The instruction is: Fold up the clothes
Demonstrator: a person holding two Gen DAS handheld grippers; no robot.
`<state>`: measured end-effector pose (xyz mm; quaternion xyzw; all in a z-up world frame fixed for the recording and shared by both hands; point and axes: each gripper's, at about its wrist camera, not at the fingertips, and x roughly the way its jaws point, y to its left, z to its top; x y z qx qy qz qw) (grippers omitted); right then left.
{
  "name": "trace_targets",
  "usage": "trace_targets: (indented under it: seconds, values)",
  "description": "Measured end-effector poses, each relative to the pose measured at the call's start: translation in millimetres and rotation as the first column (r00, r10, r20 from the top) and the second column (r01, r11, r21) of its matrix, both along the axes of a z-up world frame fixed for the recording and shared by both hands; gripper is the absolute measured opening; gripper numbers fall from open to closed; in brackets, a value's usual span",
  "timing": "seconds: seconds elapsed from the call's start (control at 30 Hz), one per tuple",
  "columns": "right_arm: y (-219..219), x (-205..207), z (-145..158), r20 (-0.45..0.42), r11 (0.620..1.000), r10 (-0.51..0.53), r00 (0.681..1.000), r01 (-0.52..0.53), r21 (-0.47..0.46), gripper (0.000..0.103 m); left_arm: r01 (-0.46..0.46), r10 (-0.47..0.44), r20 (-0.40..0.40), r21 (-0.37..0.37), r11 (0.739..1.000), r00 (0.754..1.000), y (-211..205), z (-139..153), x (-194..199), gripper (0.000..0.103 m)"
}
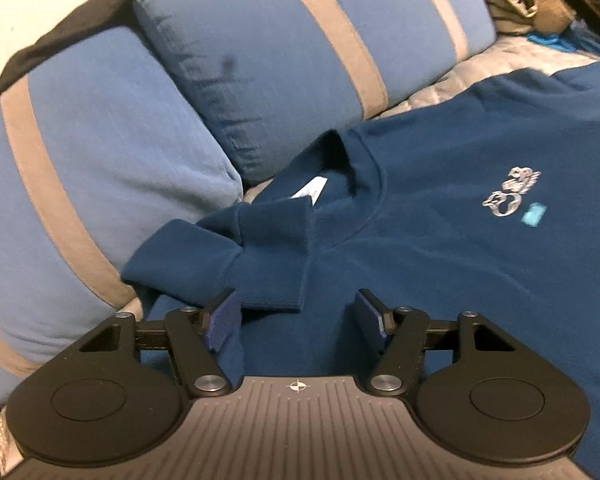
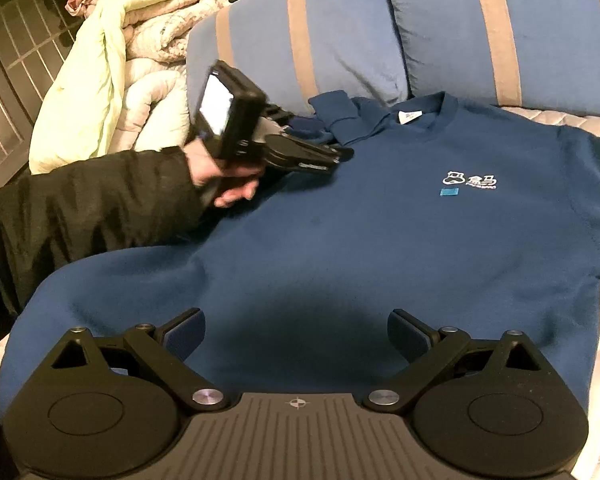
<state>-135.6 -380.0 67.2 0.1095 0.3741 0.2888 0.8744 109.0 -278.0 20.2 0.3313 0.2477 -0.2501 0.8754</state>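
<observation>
A dark blue sweatshirt (image 2: 360, 240) lies front up on the bed, its white chest logo (image 2: 470, 180) showing. Its one sleeve is folded in, and the ribbed cuff (image 1: 274, 256) rests beside the collar (image 1: 340, 184) with its white label. My left gripper (image 1: 296, 316) is open just above that sleeve, the cuff's edge lying between the fingers. From the right wrist view the left gripper (image 2: 346, 153) is held by a hand (image 2: 220, 176) near the collar. My right gripper (image 2: 296, 332) is open over the sweatshirt's lower part, holding nothing.
Two blue pillows with grey stripes (image 1: 100, 152) (image 2: 500, 28) lean at the head of the bed behind the collar. A pale bundled quilt (image 2: 132, 60) sits at the far left. A black-sleeved arm (image 2: 80, 208) crosses the left side. Quilted grey bedding (image 1: 500, 68) lies under the garment.
</observation>
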Motion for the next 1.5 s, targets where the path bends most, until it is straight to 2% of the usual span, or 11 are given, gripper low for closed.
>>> trace_targets:
  seconds: [0.07, 0.13, 0.2, 0.23, 0.3, 0.4, 0.77, 1.2, 1.5]
  values:
    - [1, 0, 0, 0.003, 1.000, -0.008, 1.000, 0.008, -0.008, 0.098, -0.013, 0.013, -0.008, -0.008, 1.000, 1.000, -3, -6, 8, 0.055]
    - [2, 0, 0, 0.006, 1.000, -0.012, 1.000, 0.012, -0.018, 0.098, -0.032, 0.031, -0.032, -0.053, 0.998, 0.999, -2, -6, 15, 0.045]
    - [3, 0, 1, 0.005, 1.000, -0.010, 1.000, 0.010, -0.029, 0.098, -0.054, 0.049, -0.055, -0.090, 0.994, 0.997, -1, -4, 20, 0.024]
    - [4, 0, 1, 0.004, 0.999, -0.008, 1.000, 0.009, -0.034, 0.098, -0.066, 0.059, -0.066, -0.104, 0.992, 0.996, 0, -1, 22, 0.020]
    - [6, 0, 1, 0.006, 0.999, -0.003, 1.000, 0.003, -0.039, 0.098, -0.088, 0.077, -0.086, -0.130, 0.988, 0.993, 3, 6, 24, 0.005]
    - [5, 0, 0, 0.006, 0.999, -0.005, 1.000, 0.006, -0.039, 0.098, -0.122, 0.103, -0.117, -0.167, 0.978, 0.988, 9, 17, 27, 0.004]
    - [11, -2, 1, 0.031, 0.993, -0.032, 0.999, 0.035, -0.115, 0.098, -0.178, 0.184, 0.003, -0.241, 0.954, 0.983, 61, 99, -8, 0.003]
    - [11, -4, 3, 0.042, 0.990, -0.042, 0.998, 0.047, -0.131, 0.098, -0.239, 0.270, 0.106, -0.235, 0.942, 0.957, 145, 158, -67, 0.003]
    - [12, -7, 4, 0.047, 0.988, -0.050, 0.998, 0.056, -0.147, 0.098, -0.282, 0.322, 0.137, -0.248, 0.927, 0.937, 187, 175, -98, 0.003]
